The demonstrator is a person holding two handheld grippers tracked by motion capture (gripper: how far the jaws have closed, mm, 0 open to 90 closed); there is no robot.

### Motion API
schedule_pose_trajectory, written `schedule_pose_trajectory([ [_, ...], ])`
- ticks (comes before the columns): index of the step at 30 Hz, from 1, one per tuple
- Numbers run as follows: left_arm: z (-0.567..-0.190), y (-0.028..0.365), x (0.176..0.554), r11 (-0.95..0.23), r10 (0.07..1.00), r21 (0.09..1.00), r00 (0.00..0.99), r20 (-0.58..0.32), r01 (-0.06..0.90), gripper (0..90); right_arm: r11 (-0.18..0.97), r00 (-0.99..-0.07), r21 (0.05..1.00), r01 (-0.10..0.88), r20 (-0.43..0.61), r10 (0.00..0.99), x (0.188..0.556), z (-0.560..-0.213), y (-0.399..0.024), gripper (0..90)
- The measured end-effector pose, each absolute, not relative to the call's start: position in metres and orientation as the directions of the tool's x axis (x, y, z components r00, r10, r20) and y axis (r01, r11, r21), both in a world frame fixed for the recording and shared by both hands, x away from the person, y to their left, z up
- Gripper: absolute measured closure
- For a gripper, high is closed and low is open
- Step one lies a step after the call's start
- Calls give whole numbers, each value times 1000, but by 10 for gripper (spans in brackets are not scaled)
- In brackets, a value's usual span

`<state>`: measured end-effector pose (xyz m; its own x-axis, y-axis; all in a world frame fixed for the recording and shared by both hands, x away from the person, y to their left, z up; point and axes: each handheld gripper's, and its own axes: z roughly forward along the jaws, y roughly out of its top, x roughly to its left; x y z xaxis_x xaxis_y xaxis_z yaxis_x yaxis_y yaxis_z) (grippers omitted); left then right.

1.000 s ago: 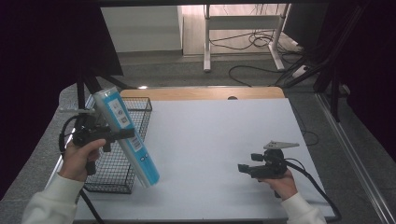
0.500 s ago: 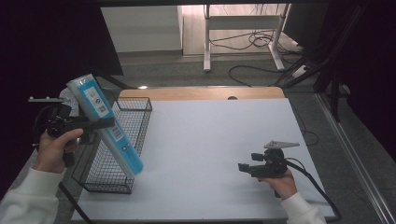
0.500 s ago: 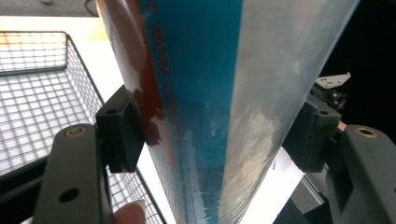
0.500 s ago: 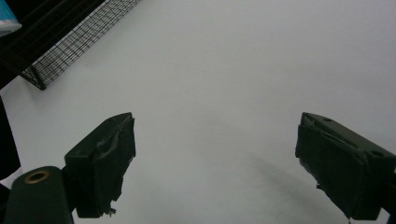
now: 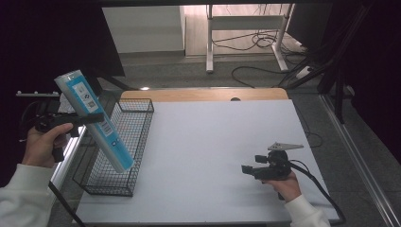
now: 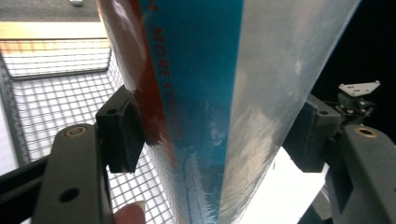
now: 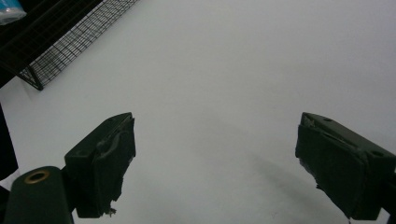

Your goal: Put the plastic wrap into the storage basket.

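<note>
A long blue and silver packet [image 5: 94,122] hangs tilted over the black wire basket [image 5: 139,142] at the table's left side, its lower end inside the basket's outline. My left gripper [image 5: 87,118] is shut on the packet about halfway up. In the left gripper view the blue, red and silver packet [image 6: 210,98] is clamped between both black pads [image 6: 122,127], with the basket's mesh [image 6: 51,93] behind. My right gripper [image 5: 249,170] lies low over the white tabletop at the front right, jaws open. Nothing sits between its pads [image 7: 108,161] in the right gripper view.
The white tabletop [image 5: 213,137] has a wooden strip [image 5: 203,94] along its far edge. A corner of the basket [image 7: 70,46] appears at the upper left of the right gripper view. Beyond the table are desk legs and cables on the floor [image 5: 255,42].
My left gripper has carried the packet leftward, from over the table beside the basket to over the basket itself. The right gripper has stayed put.
</note>
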<state>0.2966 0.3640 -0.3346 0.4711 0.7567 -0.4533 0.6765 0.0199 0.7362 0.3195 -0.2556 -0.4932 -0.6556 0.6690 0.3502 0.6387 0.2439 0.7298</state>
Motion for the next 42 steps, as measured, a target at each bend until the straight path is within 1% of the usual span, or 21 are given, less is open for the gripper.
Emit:
schedule_pose_trajectory([
  [8, -344, 378, 298, 23, 786, 719, 431, -442, 695, 320, 246, -655, 729, 639, 347, 672, 320, -494, -256, 127],
  [11, -354, 380, 300, 18, 800, 699, 409, -439, 715, 319, 246, -652, 726, 643, 349, 673, 320, -494, -256, 127],
  [17, -367, 381, 304, 1, 819, 688, 394, -418, 726, 320, 246, -648, 725, 643, 345, 679, 320, -495, -256, 127],
  [26, -386, 375, 309, -39, 825, 647, 390, -409, 761, 320, 243, -644, 724, 646, 346, 682, 321, -496, -258, 127],
  [32, -402, 368, 319, -65, 831, 613, 382, -403, 787, 319, 240, -641, 723, 648, 348, 684, 321, -496, -258, 127],
  [36, -406, 365, 327, -54, 826, 611, 379, -417, 789, 319, 239, -641, 723, 648, 347, 685, 322, -496, -259, 127],
  [42, -411, 357, 339, -20, 838, 615, 348, -419, 789, 318, 234, -637, 724, 649, 350, 687, 322, -497, -259, 127],
])
